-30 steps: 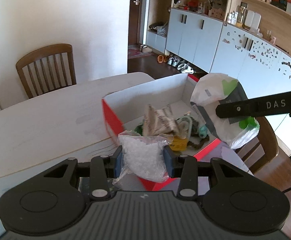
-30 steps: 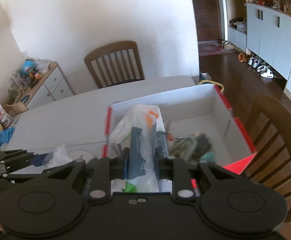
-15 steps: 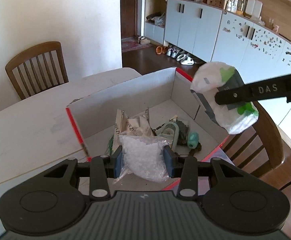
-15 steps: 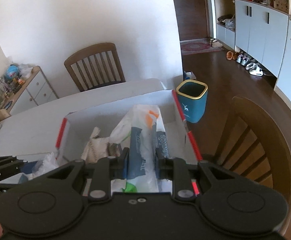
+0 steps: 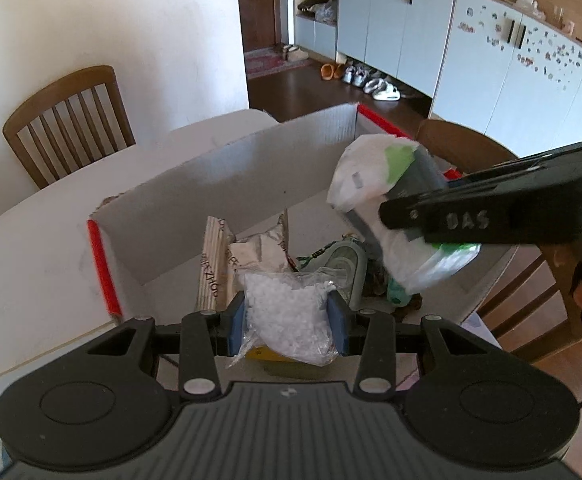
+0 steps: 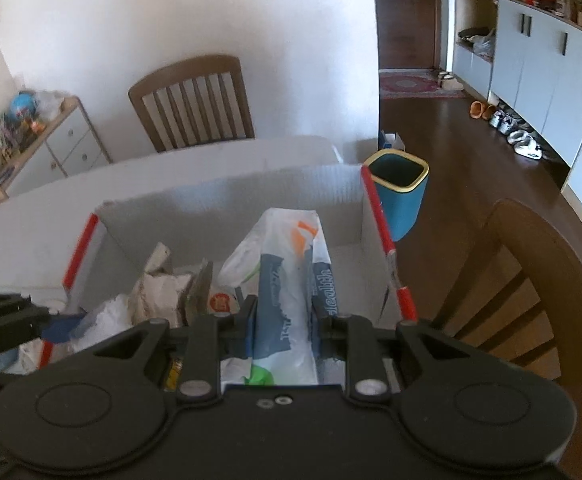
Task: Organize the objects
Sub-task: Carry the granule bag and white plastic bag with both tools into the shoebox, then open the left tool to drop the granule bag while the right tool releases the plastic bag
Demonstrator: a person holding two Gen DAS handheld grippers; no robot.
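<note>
An open cardboard box (image 5: 231, 176) with red edges stands on the white table; it also shows in the right wrist view (image 6: 331, 192). My left gripper (image 5: 287, 318) is shut on a clear bag of white granules (image 5: 287, 312), held over the box's near side. My right gripper (image 6: 287, 326) is shut on a white, blue and green plastic package (image 6: 291, 280), held above the box's right part; the package also shows in the left wrist view (image 5: 387, 184). Inside the box lie paper packets (image 5: 251, 248) and small greenish items (image 5: 347, 264).
The white table (image 5: 31, 264) extends left of the box. A wooden chair (image 5: 67, 120) stands at the far side, another chair (image 6: 531, 280) at the right. A teal bin (image 6: 397, 196) stands on the floor beyond the box. Cabinets line the right wall.
Both grippers have moved forward over the box while keeping their bags. The right gripper with its package has come lower and closer to the box's inside.
</note>
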